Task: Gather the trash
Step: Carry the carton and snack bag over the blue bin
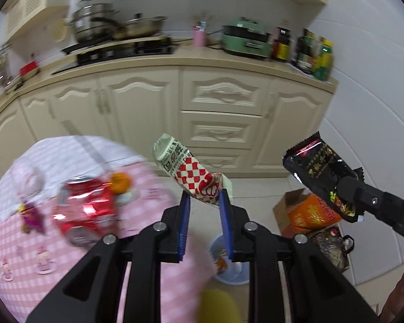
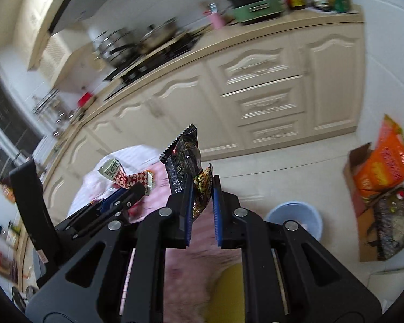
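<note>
My left gripper (image 1: 205, 197) is shut on a red-and-white checkered wrapper (image 1: 185, 167) and holds it up over the table's edge. My right gripper (image 2: 203, 188) is shut on a black snack wrapper (image 2: 185, 158); it also shows in the left wrist view (image 1: 317, 169) at the right. A light blue bin (image 1: 229, 266) stands on the floor below the left gripper, with some trash inside; it also shows in the right wrist view (image 2: 296, 215). A crushed red can (image 1: 86, 207), an orange scrap (image 1: 119, 183) and a purple wrapper (image 1: 31, 215) lie on the pink checked tablecloth (image 1: 18, 242).
An orange cardboard box (image 1: 307, 212) and a dark bag (image 1: 331, 250) stand on the floor right of the bin. Cream kitchen cabinets (image 1: 215, 107) run across the back, with a stove, pots and bottles on the counter. A yellow thing (image 1: 218, 306) sits near the bottom edge.
</note>
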Demonstrator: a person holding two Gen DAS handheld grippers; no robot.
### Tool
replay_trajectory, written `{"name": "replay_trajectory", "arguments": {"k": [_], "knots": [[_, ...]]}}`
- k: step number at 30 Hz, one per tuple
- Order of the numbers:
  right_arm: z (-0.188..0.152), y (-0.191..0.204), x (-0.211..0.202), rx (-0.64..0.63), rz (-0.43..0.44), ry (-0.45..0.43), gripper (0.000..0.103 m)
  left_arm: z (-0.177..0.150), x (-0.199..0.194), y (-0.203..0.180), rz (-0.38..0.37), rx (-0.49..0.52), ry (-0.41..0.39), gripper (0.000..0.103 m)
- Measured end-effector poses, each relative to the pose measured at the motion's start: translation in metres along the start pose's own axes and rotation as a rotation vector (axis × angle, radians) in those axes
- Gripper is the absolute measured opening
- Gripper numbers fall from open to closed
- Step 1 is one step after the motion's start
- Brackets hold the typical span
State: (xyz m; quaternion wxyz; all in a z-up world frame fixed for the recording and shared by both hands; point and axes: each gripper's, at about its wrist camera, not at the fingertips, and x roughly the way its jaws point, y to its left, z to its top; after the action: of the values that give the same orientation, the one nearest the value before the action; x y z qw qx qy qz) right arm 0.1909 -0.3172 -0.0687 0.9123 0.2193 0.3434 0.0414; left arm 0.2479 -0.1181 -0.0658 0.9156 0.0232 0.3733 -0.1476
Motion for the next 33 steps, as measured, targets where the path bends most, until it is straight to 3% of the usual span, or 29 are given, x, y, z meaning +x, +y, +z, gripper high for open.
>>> {"name": "replay_trajectory", "arguments": {"k": [7, 13, 17, 26, 31, 33], "knots": [[0.008, -0.071, -0.01, 0.063, -0.11, 0.011, 0.013, -0.016, 0.039, -0.09, -0.092, 0.071, 0.063, 0.021], [-0.002, -0.13, 0.011, 0.132, -0.16, 0.081, 0.013, -0.041, 0.093, -0.132, -0.103, 0.105, 0.176, 0.021], [-0.013, -0.155, 0.042, 0.176, -0.168, 0.161, 0.013, -0.059, 0.131, -0.142, -0.084, 0.112, 0.254, 0.021], [-0.04, -0.185, 0.121, 0.223, -0.18, 0.345, 0.013, -0.092, 0.217, -0.125, -0.032, 0.099, 0.42, 0.021], [-0.05, -0.196, 0.153, 0.243, -0.184, 0.413, 0.013, -0.103, 0.252, -0.116, -0.023, 0.112, 0.47, 0.022], [-0.052, -0.199, 0.162, 0.25, -0.187, 0.43, 0.013, -0.105, 0.262, -0.115, -0.013, 0.134, 0.48, 0.029]]}}
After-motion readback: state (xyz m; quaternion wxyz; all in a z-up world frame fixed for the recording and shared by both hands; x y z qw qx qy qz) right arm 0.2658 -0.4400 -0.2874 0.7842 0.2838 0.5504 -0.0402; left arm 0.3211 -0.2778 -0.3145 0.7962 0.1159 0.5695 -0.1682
